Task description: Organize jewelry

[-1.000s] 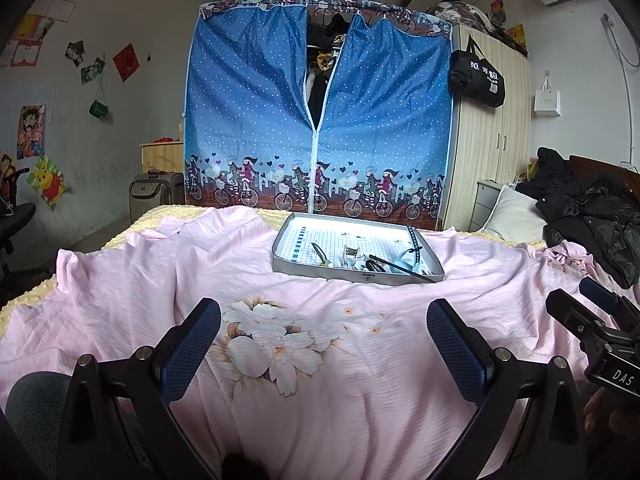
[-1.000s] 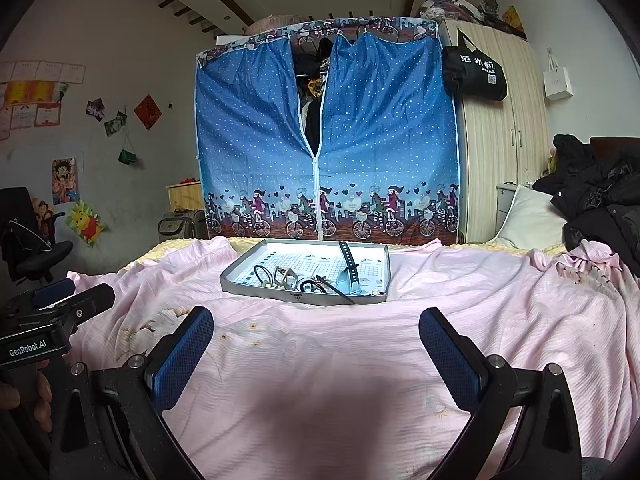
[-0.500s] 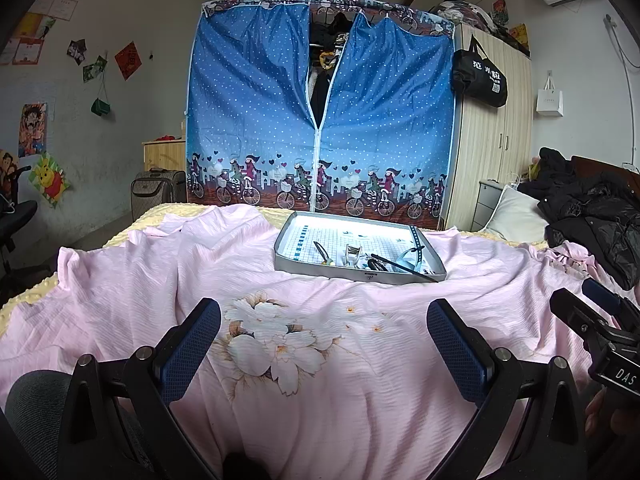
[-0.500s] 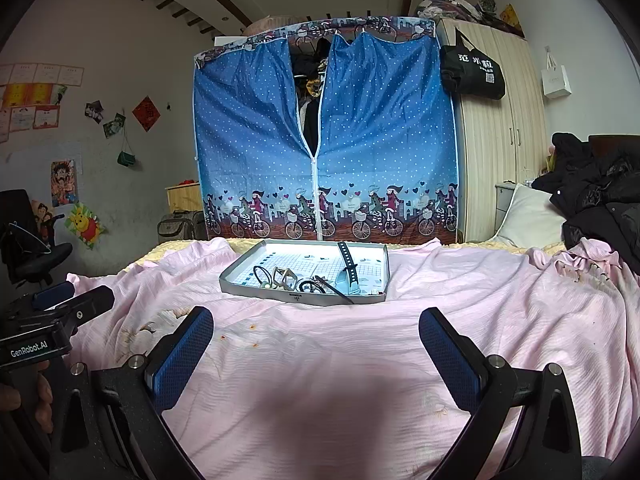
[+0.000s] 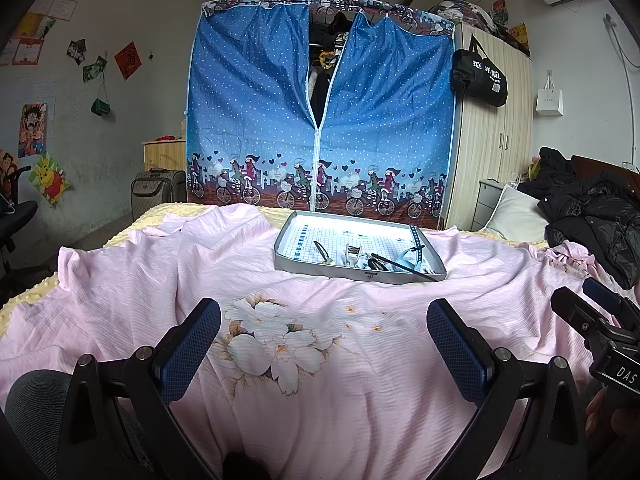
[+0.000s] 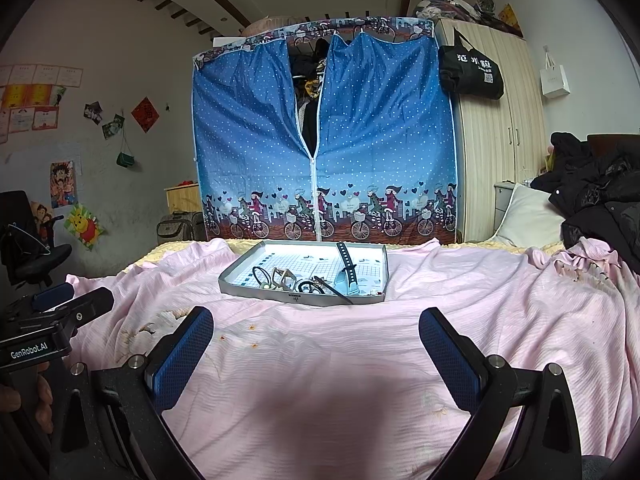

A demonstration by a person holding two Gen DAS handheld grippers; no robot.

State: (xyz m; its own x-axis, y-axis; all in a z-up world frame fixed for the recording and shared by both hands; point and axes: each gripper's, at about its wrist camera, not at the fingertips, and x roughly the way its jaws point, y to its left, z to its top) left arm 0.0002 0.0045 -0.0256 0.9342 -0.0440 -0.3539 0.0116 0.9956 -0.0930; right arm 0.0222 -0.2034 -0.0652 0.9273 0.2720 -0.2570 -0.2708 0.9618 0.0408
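Left gripper (image 5: 324,344) and right gripper (image 6: 316,340) both spread wide, holding nothing, hovering over pink bedsheet (image 6: 460,292), well apart from grey tray (image 6: 240,280)

Jewelry heaped at tray's near edge: dark watch strap (image 6: 346,264), rings and hoops (image 6: 262,276), thin dark stick (image 6: 334,290) poking over rim

Probably light, small, slippery, easily tangled; strap soft and bendy, best pinched mid-length; hoops best taken across the rim

Readable: "GenRobot.AI" on left gripper's body (image 6: 30,354); "DAS" on right gripper's body (image 5: 626,372)
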